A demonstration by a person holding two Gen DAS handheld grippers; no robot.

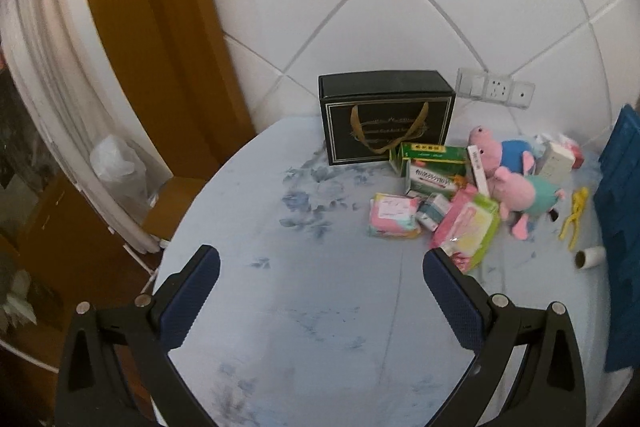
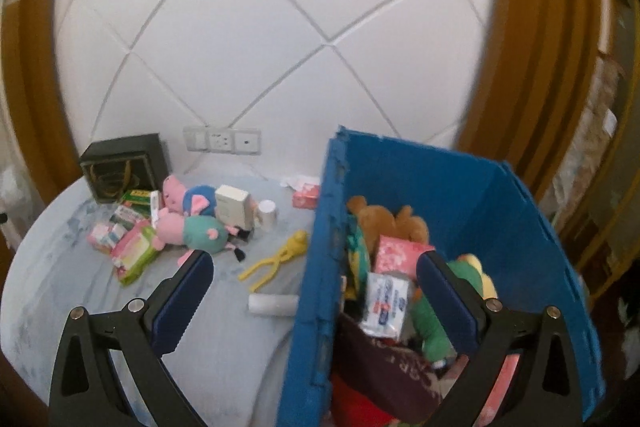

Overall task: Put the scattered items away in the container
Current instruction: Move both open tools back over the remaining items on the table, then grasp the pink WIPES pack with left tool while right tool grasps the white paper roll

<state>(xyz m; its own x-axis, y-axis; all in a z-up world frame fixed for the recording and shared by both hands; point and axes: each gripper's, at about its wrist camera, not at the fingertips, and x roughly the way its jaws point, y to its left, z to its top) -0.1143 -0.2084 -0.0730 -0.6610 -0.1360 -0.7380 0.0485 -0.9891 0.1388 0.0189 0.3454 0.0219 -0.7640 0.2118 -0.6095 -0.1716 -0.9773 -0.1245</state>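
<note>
Both hand-held grippers hang wide open and carry nothing: the left hand-held gripper [image 1: 320, 269] hovers over bare floral sheet on the bed [image 1: 320, 307], well short of the crate, while the right hand-held gripper [image 2: 314, 269] straddles the near wall of the blue crate [image 2: 320, 227], one finger outside, one above the contents. Inside the crate there's a brown plush [image 2: 384, 219], a pink pack [image 2: 402, 253], a white-and-blue pack [image 2: 386, 303] and a green plush [image 2: 432, 323]. Left of the crate, just beside its wall, lie a white roll [image 2: 274, 305] and yellow tongs [image 2: 276, 257]. Farther left of the crate sits the pile: two pig plushes [image 2: 192, 227], a white box [image 2: 232, 207], a wipes pack [image 2: 134, 255], green boxes [image 1: 434, 167]. Farthest from the crate, against the headboard, stands a black gift box [image 1: 386, 117].
</note>
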